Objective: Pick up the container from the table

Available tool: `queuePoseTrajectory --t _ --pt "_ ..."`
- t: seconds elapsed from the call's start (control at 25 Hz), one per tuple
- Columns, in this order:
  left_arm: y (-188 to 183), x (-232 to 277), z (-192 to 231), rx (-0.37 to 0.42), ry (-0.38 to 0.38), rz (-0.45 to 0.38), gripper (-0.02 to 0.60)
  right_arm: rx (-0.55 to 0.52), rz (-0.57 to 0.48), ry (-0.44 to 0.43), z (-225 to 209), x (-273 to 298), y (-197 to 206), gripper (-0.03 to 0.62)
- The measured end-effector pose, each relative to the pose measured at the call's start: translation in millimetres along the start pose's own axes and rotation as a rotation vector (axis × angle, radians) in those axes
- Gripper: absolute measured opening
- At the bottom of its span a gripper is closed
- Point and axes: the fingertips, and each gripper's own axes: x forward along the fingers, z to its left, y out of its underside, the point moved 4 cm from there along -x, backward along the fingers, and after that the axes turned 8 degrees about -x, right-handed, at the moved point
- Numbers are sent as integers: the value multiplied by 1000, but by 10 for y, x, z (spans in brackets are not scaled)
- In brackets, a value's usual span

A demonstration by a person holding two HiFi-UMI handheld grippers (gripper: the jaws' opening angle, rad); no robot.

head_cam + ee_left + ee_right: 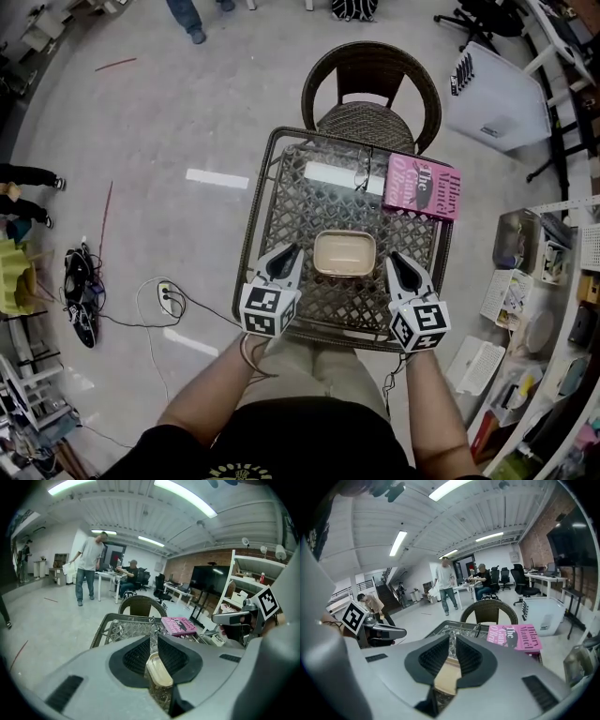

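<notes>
Left tongs (288, 250) and right tongs (397, 258) lie low over the worktop (259, 202), one on either side of the container (344, 253) and neither touching it. Each gripper view shows its own jaws drawn almost together, with only a thin slit between the dark ribbed pads and nothing held in it. A strip of the container shows through that slit, further out on the worktop. The container is a shallow, beige rectangular tub with rounded corners and a paler rim. It is open at the top, looks empty, and stands upright near the middle of the worktop's near half. No label or print can be made out on it. The worktop is a square wicker frame with a lattice pattern showing across its top. At its far right corner lies a pink book (424, 186), well apart from the container. Its cover reads "Hilary Mantel", with "The Giant" in part beside it. Each gripper carries a cube with black-and-white square markers, one on the left (269, 310) and one on the right (419, 325). A wicker chair (372, 94) stands just behind the worktop.
</notes>
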Motion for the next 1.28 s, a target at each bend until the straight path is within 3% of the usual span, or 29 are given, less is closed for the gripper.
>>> queuePoseTrajectory --t 0.12,0.52,1.28 --pt "83 55 45 -35 1 25 58 16 20 -3 -31 49 99 42" --pt "388 258 169 -121 -24 99 71 52 108 0 -133 217 473 87" --pt "763 603 351 -130 -56 210 81 167 268 -14 -345 581 1182 87"
